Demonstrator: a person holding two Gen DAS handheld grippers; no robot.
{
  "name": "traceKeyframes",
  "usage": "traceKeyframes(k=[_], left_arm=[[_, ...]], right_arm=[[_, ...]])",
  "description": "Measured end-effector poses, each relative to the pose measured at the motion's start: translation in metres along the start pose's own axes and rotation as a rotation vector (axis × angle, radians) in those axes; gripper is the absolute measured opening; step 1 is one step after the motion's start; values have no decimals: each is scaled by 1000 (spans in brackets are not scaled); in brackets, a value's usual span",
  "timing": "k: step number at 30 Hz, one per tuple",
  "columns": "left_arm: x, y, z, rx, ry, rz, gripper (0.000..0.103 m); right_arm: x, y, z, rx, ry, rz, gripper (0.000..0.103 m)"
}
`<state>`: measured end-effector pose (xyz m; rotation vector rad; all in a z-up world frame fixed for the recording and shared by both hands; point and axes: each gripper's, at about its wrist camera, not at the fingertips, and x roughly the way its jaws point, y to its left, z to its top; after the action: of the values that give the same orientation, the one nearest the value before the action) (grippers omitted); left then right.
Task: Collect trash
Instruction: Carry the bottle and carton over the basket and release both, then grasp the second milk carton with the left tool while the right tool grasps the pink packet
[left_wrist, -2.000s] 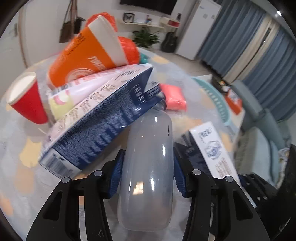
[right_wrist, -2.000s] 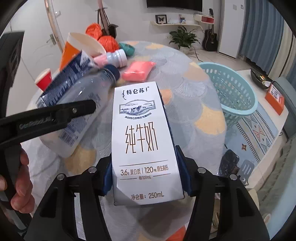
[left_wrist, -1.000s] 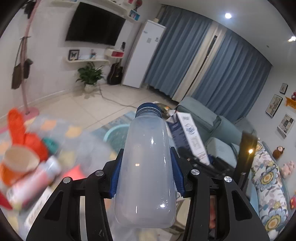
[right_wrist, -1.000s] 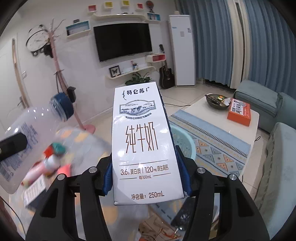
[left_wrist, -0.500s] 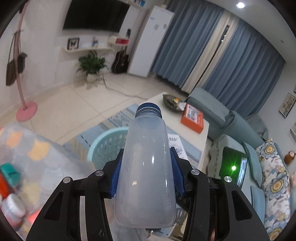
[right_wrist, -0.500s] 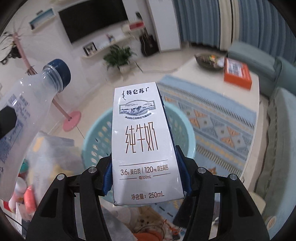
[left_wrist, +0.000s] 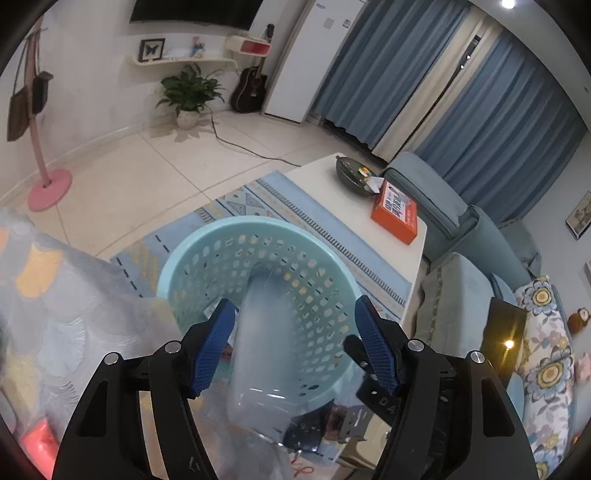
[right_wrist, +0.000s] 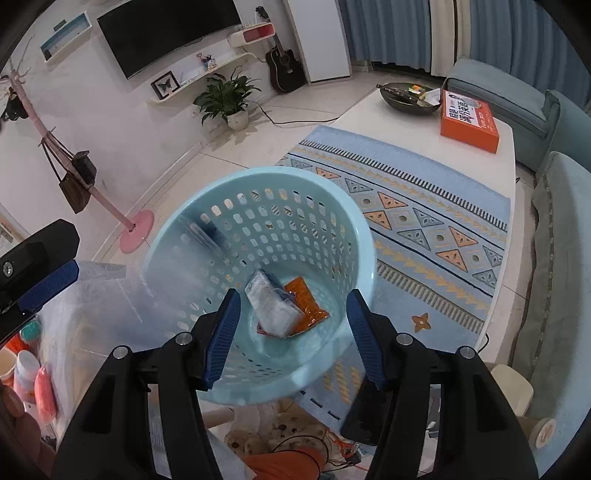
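A light blue perforated basket (left_wrist: 258, 221) (right_wrist: 266, 171) stands on the floor right below both grippers. My left gripper (left_wrist: 295, 347) hangs over its rim and its jaws are opening. The clear plastic bottle (left_wrist: 266, 332) is a blur between the blue pads, touching neither, and drops neck first into the basket. My right gripper (right_wrist: 291, 338) is open with nothing in it. The milk carton (right_wrist: 273, 306) lies blurred at the basket's bottom, beside an orange wrapper (right_wrist: 304, 302). In the right wrist view the bottle (right_wrist: 199, 229) streaks along the basket's left inner wall.
The cloth-covered table (left_wrist: 55, 295) borders the basket on the left, with small pink items (right_wrist: 44, 391) on it. A white coffee table (right_wrist: 369, 110) with an orange box (right_wrist: 469, 118) stands beyond a patterned rug (right_wrist: 424, 206). A sofa (left_wrist: 461, 288) is to the right.
Both grippers swung from the table to above the basket and tipped downward. The left jaws spread and the bottle slipped out. The right gripper released the carton, which now lies in the basket.
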<state>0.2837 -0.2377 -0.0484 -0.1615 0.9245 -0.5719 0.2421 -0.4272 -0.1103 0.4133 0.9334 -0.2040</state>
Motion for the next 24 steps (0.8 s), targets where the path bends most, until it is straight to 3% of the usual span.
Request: traceKeyframes(k=[6,12,18,24], left_arm=[[-32,1,-4,0,-39,-12,66],[-87,-6,-15,28,-114,-22,66],[-158,-6,-45,78,-211,23,66],[-217,26,-82,75,-266,113,66]], right_arm=[[-27,4,-10,-1,-26,24,56],[-75,29,-21,-44,-96,70,56],[-123,66,-37,-113,-172,128,57],[-153,109,-59,-205,-207,201,61]])
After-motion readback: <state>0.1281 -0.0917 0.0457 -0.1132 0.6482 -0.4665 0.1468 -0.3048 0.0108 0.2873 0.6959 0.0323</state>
